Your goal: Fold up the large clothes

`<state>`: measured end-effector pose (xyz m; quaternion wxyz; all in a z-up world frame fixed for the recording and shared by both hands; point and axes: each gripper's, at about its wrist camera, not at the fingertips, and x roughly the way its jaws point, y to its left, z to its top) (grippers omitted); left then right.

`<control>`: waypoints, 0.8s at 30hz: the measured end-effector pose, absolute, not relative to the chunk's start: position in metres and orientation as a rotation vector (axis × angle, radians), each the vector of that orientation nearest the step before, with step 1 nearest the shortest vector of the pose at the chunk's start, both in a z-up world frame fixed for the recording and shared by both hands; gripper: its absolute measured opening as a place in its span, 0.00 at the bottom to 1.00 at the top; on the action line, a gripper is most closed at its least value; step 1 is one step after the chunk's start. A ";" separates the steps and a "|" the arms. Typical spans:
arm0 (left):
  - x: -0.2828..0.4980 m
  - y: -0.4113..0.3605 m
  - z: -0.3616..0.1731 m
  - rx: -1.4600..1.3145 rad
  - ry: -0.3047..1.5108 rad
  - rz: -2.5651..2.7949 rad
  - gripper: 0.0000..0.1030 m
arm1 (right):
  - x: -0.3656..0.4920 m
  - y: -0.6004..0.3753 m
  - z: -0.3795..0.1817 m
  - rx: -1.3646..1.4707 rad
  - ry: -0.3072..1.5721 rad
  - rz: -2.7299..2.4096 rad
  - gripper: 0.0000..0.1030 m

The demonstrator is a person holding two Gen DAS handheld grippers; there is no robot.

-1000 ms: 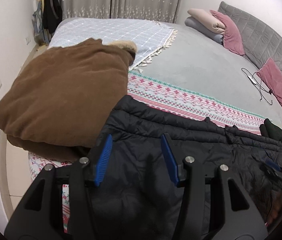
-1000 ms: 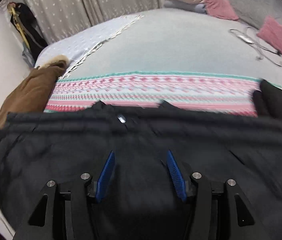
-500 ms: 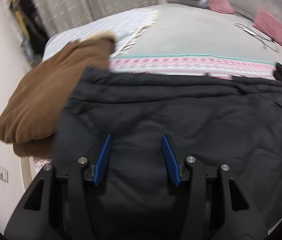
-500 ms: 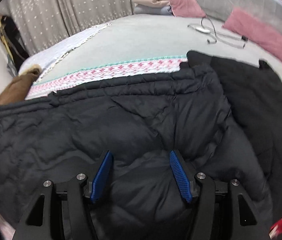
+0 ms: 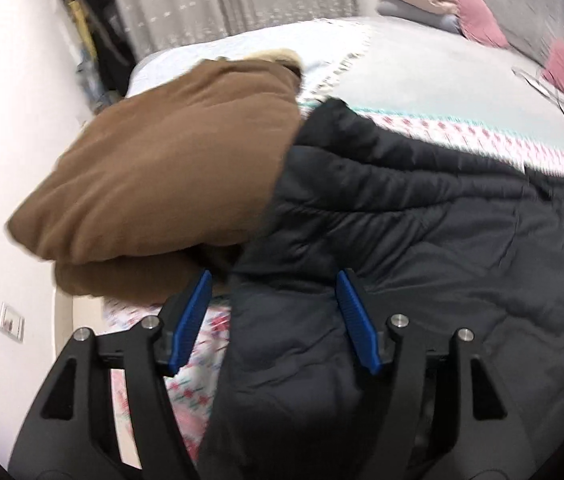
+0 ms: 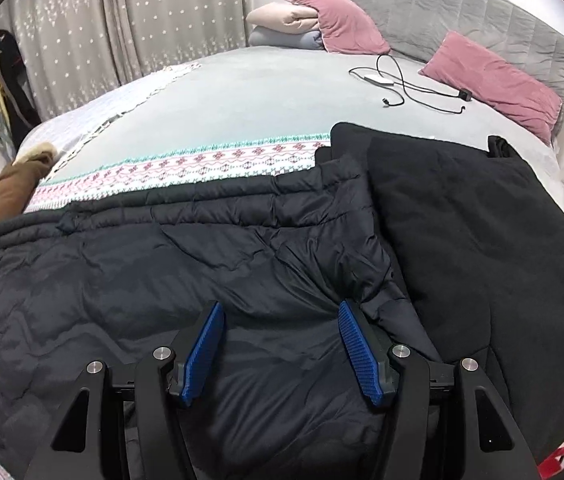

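Our left gripper point(image 5: 274, 312) has just been widening; its pads point(image 5: 355, 320) straddle the black jacket's point(image 5: 401, 240) edge without pressing it. Our right gripper point(image 6: 280, 340) stands half-spread above the same jacket, gripping nothing. The jacket lies along the bed's point(image 6: 262, 92) near edge, between a folded brown coat point(image 5: 170, 168) and a black garment point(image 6: 481, 240).
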<state>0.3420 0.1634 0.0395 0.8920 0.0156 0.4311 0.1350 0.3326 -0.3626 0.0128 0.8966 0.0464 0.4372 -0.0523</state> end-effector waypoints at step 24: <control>0.257 -0.092 0.018 0.364 0.879 -0.205 0.66 | 0.210 -0.349 0.002 0.155 1.015 0.137 0.59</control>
